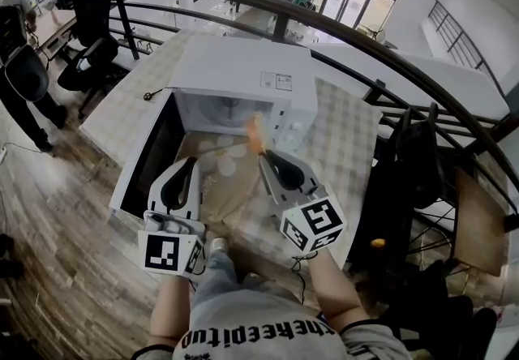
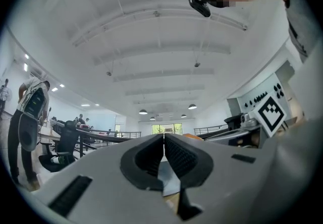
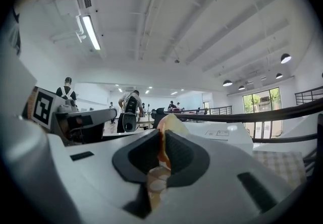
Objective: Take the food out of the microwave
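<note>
Right gripper [image 1: 261, 154]: jaws clenched on the orange upper edge of a thin, translucent tan food pack with pale round pieces [image 1: 229, 180], so the pack hangs from its rim and not from its soft middle. The pack sits just near of the cavity mouth of the white box-shaped microwave oven [image 1: 235, 66], over the near part of the table with the pale checked cloth [image 1: 345, 139]; it appears largely clear of the cavity. Left gripper [image 1: 193, 160]: jaws pressed together at the pack's left side. A thin pale sheet shows low in their gap, probably the pack's other edge steadied for a level carry, though an actual pinch is not certain. Dark-glass microwave door [image 1: 150, 160]: swung fully open to the left, leaving both tools a free path out.
</note>
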`<state>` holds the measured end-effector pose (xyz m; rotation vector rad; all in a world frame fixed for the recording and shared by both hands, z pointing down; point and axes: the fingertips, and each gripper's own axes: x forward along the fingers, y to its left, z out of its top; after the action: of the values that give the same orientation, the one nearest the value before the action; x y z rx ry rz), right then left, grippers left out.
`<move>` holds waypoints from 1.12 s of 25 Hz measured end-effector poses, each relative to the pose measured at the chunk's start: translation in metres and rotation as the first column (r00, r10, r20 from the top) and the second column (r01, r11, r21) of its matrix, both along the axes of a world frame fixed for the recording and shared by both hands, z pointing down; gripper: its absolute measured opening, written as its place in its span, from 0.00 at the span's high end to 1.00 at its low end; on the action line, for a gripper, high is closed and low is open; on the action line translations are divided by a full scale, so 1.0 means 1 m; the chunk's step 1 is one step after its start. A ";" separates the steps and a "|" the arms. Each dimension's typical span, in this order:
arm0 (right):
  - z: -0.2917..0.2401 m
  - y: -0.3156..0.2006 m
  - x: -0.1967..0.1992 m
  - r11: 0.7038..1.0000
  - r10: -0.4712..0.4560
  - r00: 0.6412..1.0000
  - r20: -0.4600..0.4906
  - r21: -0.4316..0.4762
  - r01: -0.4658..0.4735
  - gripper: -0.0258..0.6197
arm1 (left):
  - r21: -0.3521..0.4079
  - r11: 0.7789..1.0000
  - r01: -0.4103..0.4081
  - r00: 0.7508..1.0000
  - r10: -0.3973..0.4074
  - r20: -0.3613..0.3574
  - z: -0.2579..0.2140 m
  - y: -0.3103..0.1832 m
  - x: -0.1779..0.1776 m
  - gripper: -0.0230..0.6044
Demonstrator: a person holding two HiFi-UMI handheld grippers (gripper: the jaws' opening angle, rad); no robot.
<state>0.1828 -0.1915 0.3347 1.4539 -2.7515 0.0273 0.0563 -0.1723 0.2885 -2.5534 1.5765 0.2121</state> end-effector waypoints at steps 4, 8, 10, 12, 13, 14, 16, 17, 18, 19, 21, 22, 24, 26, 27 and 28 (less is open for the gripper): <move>-0.008 0.014 0.007 1.000 0.012 1.000 0.018 0.019 -0.013 0.91 | 0.012 1.000 -0.001 1.000 0.001 -0.002 -0.004 0.011 0.001 0.95; -0.016 0.028 0.014 0.999 0.027 0.999 0.038 0.041 -0.029 0.90 | 0.024 1.000 0.001 1.000 -0.001 -0.003 -0.009 0.022 0.002 0.95; -0.020 0.035 0.017 0.998 0.031 0.998 0.046 0.050 -0.033 0.90 | 0.031 1.000 0.002 1.000 -0.002 -0.003 -0.010 0.027 0.003 0.95; -0.024 0.042 0.021 0.998 0.034 0.998 0.051 0.058 -0.037 0.90 | 0.037 0.999 0.002 1.000 -0.002 -0.003 -0.012 0.032 0.005 0.95; -0.025 0.046 0.022 0.997 0.036 0.998 0.055 0.061 -0.039 0.90 | 0.038 0.999 0.002 1.000 -0.002 -0.003 -0.012 0.035 0.006 0.95; -0.027 0.050 0.024 0.997 0.039 0.998 0.059 0.064 -0.042 0.90 | 0.040 0.999 0.002 1.000 -0.002 -0.005 -0.013 0.038 0.007 0.95; -0.030 0.057 0.028 0.996 0.043 0.997 0.065 0.070 -0.048 0.90 | 0.043 0.999 0.001 1.000 0.000 -0.009 -0.016 0.044 0.009 0.95; -0.031 0.061 0.030 0.996 0.046 0.997 0.068 0.074 -0.051 0.90 | 0.044 0.999 0.000 1.000 0.001 -0.011 -0.016 0.048 0.009 0.95; -0.032 0.065 0.031 0.996 0.049 0.996 0.071 0.077 -0.055 0.90 | 0.045 0.999 -0.001 1.000 0.001 -0.013 -0.017 0.050 0.010 0.95; -0.033 0.068 0.033 0.995 0.052 0.996 0.074 0.081 -0.058 0.90 | 0.046 0.999 -0.001 1.000 0.002 -0.014 -0.017 0.053 0.011 0.95; -0.035 0.073 0.037 0.994 0.059 0.995 0.079 0.087 -0.065 0.90 | 0.047 0.999 -0.002 1.000 0.002 -0.014 -0.017 0.058 0.013 0.95; -0.035 0.076 0.039 0.994 0.061 0.995 0.082 0.090 -0.069 0.90 | 0.048 0.999 -0.002 1.000 0.003 -0.015 -0.017 0.060 0.015 0.95; -0.037 0.081 0.042 0.993 0.065 0.994 0.086 0.096 -0.074 0.90 | 0.049 0.999 -0.003 1.000 0.004 -0.016 -0.017 0.064 0.016 0.95; -0.037 0.084 0.044 0.992 0.069 0.994 0.090 0.102 -0.078 0.90 | 0.048 0.999 -0.004 1.000 0.005 -0.016 -0.016 0.066 0.017 0.95; -0.038 0.086 0.045 0.991 0.071 0.993 0.091 0.104 -0.080 0.90 | 0.047 0.999 -0.005 1.000 0.006 -0.016 -0.016 0.068 0.018 0.95; -0.038 0.087 0.046 0.991 0.072 0.993 0.092 0.106 -0.082 0.90 | 0.047 0.999 -0.006 1.000 0.007 -0.015 -0.017 0.069 0.018 0.95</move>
<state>0.2283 -0.1044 0.2967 1.6241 -2.8054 -0.0597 0.0747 -0.1034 0.2720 -2.5278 1.5500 0.2667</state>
